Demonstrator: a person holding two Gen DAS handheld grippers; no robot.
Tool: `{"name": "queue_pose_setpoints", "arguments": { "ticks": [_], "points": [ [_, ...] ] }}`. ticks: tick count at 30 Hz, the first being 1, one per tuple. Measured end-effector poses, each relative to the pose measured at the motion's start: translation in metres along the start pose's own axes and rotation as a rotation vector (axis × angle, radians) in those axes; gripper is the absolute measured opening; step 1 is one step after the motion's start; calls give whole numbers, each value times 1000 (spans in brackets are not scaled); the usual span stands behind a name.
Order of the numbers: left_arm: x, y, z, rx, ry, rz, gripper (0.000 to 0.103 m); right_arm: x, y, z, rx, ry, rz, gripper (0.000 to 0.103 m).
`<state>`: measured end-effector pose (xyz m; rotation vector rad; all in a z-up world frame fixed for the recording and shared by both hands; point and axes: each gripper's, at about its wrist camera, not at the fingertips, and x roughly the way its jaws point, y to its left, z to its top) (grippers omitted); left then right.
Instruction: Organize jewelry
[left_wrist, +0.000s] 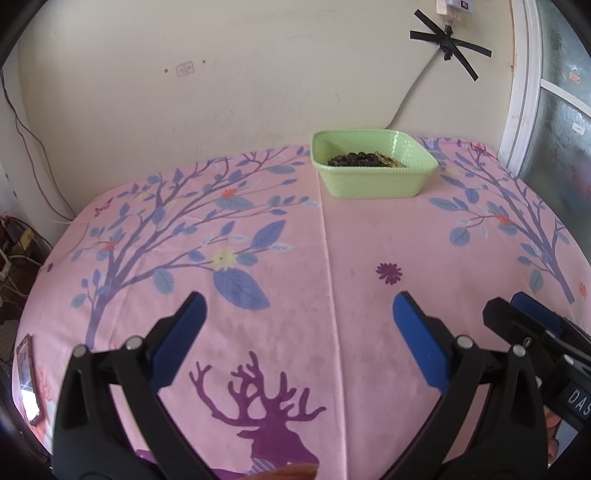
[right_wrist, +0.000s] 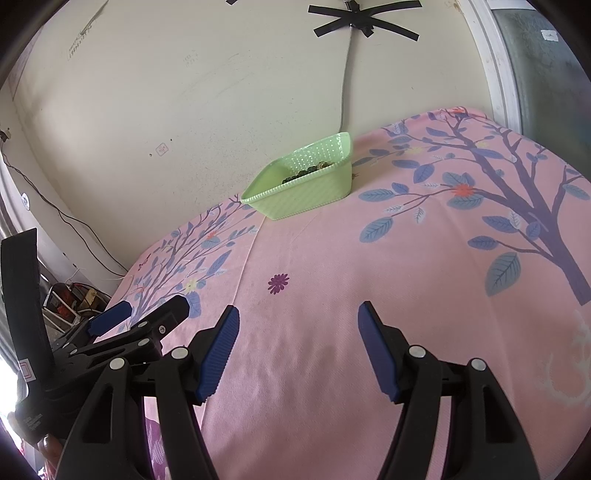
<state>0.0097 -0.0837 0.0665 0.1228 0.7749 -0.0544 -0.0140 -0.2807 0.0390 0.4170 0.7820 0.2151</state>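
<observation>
left gripper (left_wrist: 299, 314) spread wide with nothing between its blue pads, hanging low over the pink printed tablecloth (left_wrist: 332, 258). right gripper (right_wrist: 298, 325) just beside it, parted about as wide and just as empty. out ahead, the jewelry: a dark beaded strand with something gold-coloured (left_wrist: 364, 159), heaped in the green plastic basket (left_wrist: 373, 182) near the wall at the far edge of the table. no loose pieces show on the cloth, so this fits jewelry gathered in, or a heap waiting to be sorted out. any reach should come in from above the rim, since the basket looks light and could slide. plenty of open cloth between; the table edge drops off on the left.
</observation>
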Motion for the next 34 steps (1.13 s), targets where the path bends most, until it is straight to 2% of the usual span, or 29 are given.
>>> {"name": "queue_pose_setpoints", "arguments": {
  "ticks": [25, 34],
  "points": [
    [3, -7, -4, 21, 13, -12, 97, -1, -4, -1, 6, 2, 2, 42],
    [9, -7, -4, 18, 42, -11, 97, -4, -10, -2, 37, -22, -16, 43]
  ]
}}
